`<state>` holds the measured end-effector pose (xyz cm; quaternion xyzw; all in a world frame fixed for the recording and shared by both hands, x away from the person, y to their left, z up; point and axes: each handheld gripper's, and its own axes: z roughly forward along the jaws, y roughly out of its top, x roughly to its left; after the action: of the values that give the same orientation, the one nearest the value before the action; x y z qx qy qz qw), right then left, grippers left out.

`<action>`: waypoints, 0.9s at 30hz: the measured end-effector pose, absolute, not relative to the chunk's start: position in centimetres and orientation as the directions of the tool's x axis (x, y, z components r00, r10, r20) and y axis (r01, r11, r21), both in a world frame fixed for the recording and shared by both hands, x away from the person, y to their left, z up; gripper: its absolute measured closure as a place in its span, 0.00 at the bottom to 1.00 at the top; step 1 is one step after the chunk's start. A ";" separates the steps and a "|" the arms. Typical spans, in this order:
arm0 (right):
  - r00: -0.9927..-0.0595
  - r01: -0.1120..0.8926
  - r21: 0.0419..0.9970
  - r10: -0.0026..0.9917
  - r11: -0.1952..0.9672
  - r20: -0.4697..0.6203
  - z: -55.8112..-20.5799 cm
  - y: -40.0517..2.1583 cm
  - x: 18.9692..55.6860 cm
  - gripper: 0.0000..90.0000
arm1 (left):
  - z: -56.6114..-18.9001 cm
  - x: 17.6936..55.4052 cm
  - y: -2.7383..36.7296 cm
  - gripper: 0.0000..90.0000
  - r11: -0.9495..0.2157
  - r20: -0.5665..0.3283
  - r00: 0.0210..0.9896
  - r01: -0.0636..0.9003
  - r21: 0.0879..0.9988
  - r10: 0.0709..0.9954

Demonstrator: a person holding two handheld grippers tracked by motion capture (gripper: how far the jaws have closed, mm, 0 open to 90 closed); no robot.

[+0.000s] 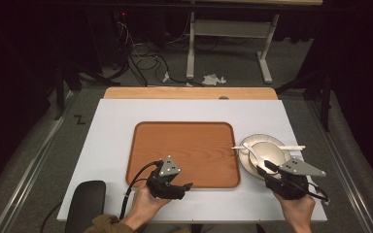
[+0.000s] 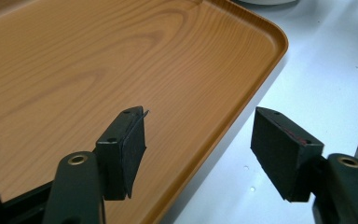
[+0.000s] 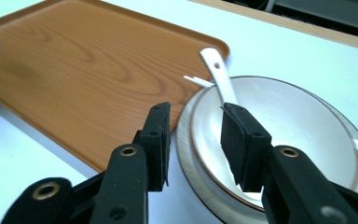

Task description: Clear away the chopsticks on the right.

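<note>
Both hand-held grippers agape, empty: left (image 2: 198, 154) straddles tray (image 1: 184, 141) edge, right (image 3: 193, 140) straddles bowl (image 3: 279, 121) rim.

Wooden tray (image 1: 184, 145) lies beside stacked bowl (image 1: 267, 155).

Wood-grain orange tray (image 1: 184, 145) — white bowl (image 3: 279, 126), brown-rimmed.

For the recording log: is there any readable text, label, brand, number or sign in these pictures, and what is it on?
No printed word, brand or number can be read.
"Z": a dark Z-shaped mark on the floor left of the table; it may be tape rather than a letter.
The wooden tray, bowl, plate, spoon, left gripper and right gripper bear no lettering that I can see.
</note>
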<state>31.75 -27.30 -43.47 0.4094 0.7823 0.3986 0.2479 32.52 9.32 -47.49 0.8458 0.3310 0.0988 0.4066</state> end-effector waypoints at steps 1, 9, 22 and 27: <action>-0.535 0.448 0.825 0.843 0.343 -0.060 -43.4 -27.6 31.8 0.72 | -47.5 32.5 9.3 0.39 -0.450 -0.103 0.760 0.482 0.752 0.642; -0.544 0.483 0.802 0.838 0.351 -0.039 -42.8 -28.9 32.7 0.74 | -47.2 32.6 9.7 0.40 -0.435 -0.110 0.749 0.491 0.755 0.654; -0.618 0.466 0.746 0.778 0.476 -0.110 -40.2 -31.6 35.5 0.81 | -47.2 31.8 10.8 0.40 -0.399 -0.123 0.715 0.514 0.759 0.688; -0.612 0.483 0.721 0.780 0.497 -0.129 -39.8 -32.4 38.0 0.81 | -47.3 31.1 11.3 0.40 -0.377 -0.130 0.694 0.528 0.761 0.708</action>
<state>38.02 -32.43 -39.83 0.3781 0.8352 0.3293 0.2260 31.08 11.30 -47.27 0.8226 0.3758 0.1092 0.4126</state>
